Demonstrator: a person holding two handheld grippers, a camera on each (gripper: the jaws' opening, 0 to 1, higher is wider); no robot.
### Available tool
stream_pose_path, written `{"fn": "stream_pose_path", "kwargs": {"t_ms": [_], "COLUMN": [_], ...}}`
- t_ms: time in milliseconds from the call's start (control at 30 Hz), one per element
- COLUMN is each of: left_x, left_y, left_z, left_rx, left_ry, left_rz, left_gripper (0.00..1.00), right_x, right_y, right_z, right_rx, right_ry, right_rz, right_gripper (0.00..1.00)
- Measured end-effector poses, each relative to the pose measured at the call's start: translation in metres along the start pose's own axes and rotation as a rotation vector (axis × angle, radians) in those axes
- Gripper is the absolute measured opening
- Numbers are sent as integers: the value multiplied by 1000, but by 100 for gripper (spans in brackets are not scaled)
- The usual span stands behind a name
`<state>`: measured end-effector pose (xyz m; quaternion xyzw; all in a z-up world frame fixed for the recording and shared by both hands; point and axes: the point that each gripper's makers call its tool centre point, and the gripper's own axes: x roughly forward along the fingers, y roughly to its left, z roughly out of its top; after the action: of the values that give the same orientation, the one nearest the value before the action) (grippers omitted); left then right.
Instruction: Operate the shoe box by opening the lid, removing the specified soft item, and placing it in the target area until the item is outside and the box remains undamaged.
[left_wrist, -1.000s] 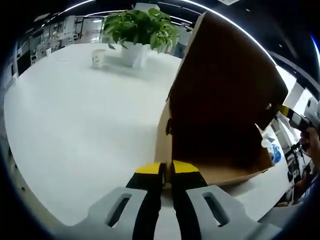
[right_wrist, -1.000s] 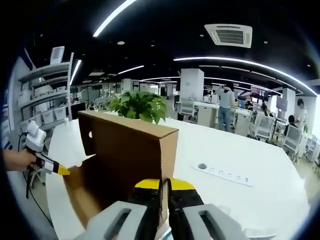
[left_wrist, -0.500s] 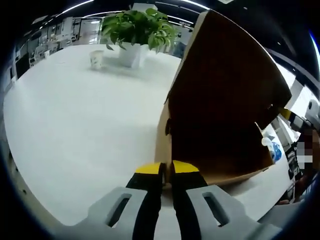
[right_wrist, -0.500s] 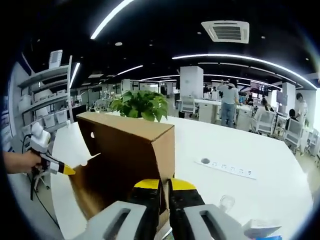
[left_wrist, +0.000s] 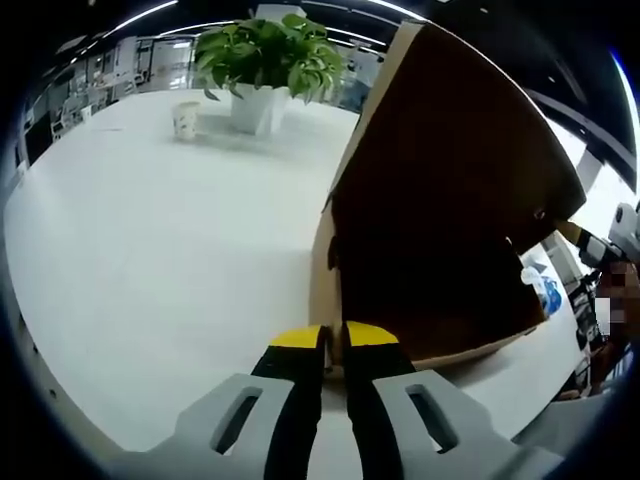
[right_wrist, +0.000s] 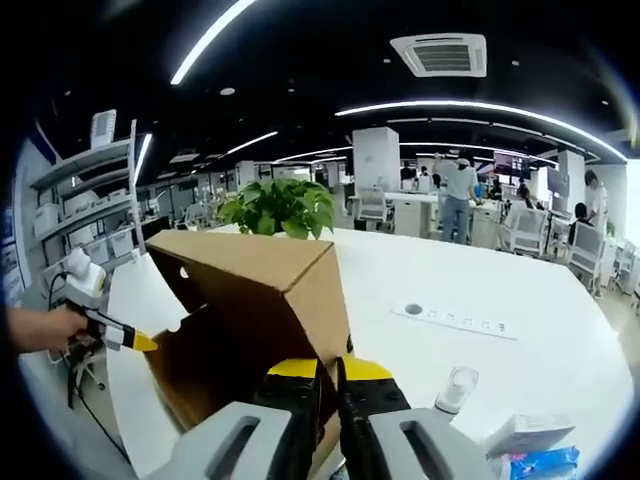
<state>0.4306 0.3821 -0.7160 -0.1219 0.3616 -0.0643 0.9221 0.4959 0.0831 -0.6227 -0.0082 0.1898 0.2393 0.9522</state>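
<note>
The brown cardboard shoe box (left_wrist: 420, 300) stands on the white table (left_wrist: 150, 260) with its lid (left_wrist: 460, 150) swung up steeply. Its inside is dark with shadow, and I cannot make out any contents. My left gripper (left_wrist: 333, 338) is shut on the box's near wall edge. It also shows at the left of the right gripper view, a hand holding the left gripper (right_wrist: 140, 342) with its yellow tip against the box's low wall. My right gripper (right_wrist: 331, 368) is shut on the raised lid (right_wrist: 260, 270) at its corner. At the right of the left gripper view, the right gripper (left_wrist: 572, 235) meets the lid's far corner.
A potted plant (left_wrist: 265, 60) and a paper cup (left_wrist: 185, 118) stand at the table's far side. A power strip (right_wrist: 460, 320), a small clear bottle (right_wrist: 455, 388) and a blue-and-white packet (right_wrist: 530, 445) lie right of the box. People and desks fill the background.
The lid has tipped a little further back. The right gripper view has dipped, bringing the bottle and packet into sight. Both grippers keep their hold.
</note>
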Motion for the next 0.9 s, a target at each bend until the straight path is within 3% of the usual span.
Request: {"fn": "stream_pose_path", "kwargs": {"t_ms": [233, 400, 700, 900], "left_x": [0, 0, -7, -15], "left_y": [-1, -3, -15, -30], "left_z": [0, 2, 18, 30], "left_rx": [13, 71, 146, 240], "left_ry": [-10, -11, -64, -107], "left_rz": [-8, -7, -34, -64], "left_gripper": [6, 6, 14, 16], "right_x": [-4, -6, -9, -11], "right_y": [3, 4, 6, 9], "right_z": [-7, -12, -24, -33], "right_rx": [7, 22, 39, 27], "right_ry": [3, 9, 23, 39], "right_rz": [-5, -7, -8, -4], "right_gripper": [1, 1, 2, 3]}}
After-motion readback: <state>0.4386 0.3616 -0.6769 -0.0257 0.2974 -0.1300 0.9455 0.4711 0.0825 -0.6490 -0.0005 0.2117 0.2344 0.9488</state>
